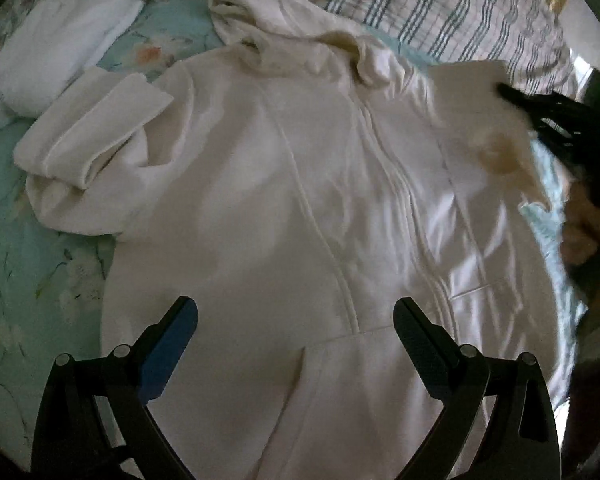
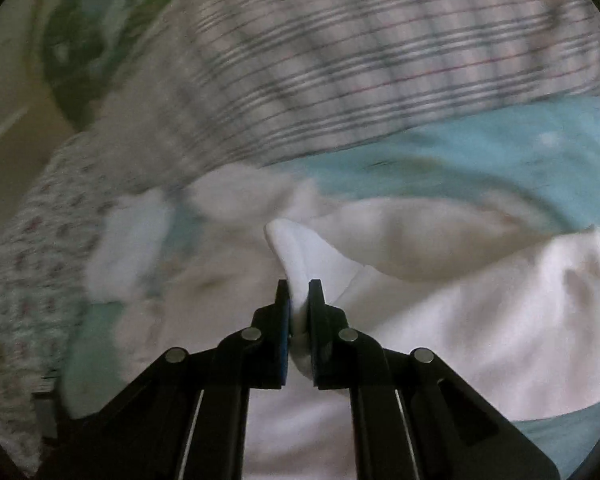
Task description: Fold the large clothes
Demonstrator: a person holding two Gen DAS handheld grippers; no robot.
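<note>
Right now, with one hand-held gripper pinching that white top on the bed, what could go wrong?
1. The right hand-held gripper holds only a thin pinch of the white hoodie's sleeve, so the cloth may slip out during the fold.
2. The left hand-held gripper hangs open above the hem, pinning nothing, so the body might drag and wrinkle.
3. The other sleeve lies bunched, so the fold may end up lopsided.

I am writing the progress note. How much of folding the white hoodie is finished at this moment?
Done: one sleeve lies folded in. In hand: the right gripper pinches the other sleeve. The left gripper is open above the hoodie. Left: the body and hood lie unfolded.
</note>
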